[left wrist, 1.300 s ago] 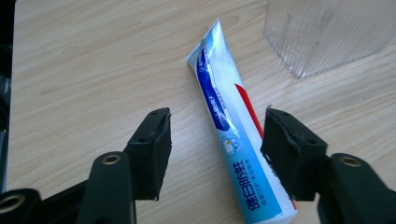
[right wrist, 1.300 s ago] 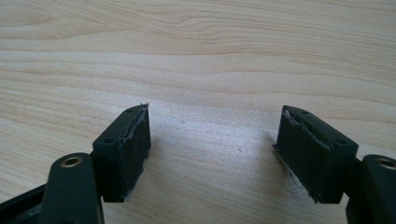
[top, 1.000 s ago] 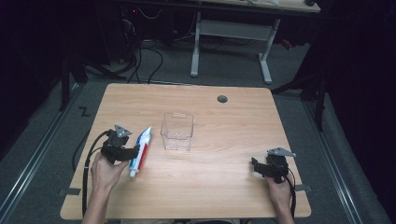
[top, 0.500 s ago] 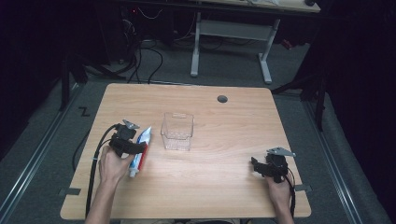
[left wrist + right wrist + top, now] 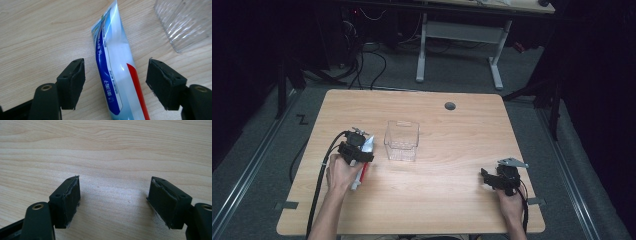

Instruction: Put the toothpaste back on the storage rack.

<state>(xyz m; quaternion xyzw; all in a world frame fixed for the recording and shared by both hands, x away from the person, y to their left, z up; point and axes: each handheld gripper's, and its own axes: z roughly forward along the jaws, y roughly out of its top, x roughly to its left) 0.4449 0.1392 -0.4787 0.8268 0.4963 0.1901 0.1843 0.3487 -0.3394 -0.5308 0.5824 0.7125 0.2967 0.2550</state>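
Note:
A white toothpaste tube (image 5: 361, 176) with blue and red stripes lies flat on the wooden table (image 5: 452, 140), left of a clear plastic box (image 5: 402, 140). My left gripper (image 5: 360, 152) hangs just over the tube. Its jaws have just been opening and now stand wide. In the left gripper view the tube (image 5: 115, 62) runs lengthwise between the two pads (image 5: 75, 82), which do not touch it. The box's corner (image 5: 182, 22) shows at the upper right there. My right gripper (image 5: 486, 178) rests near the table's right front, open (image 5: 113, 195) over bare wood.
A round grommet hole (image 5: 450, 106) sits near the table's far edge. A cable (image 5: 319, 175) trails from the left gripper back along the forearm. Beyond the table stand a white desk frame (image 5: 459, 35) and loose floor cables.
My left hand has moved right and a little down, from beside the tube to over it. Its jaws look wider. The tube, the box and the right gripper have stayed put.

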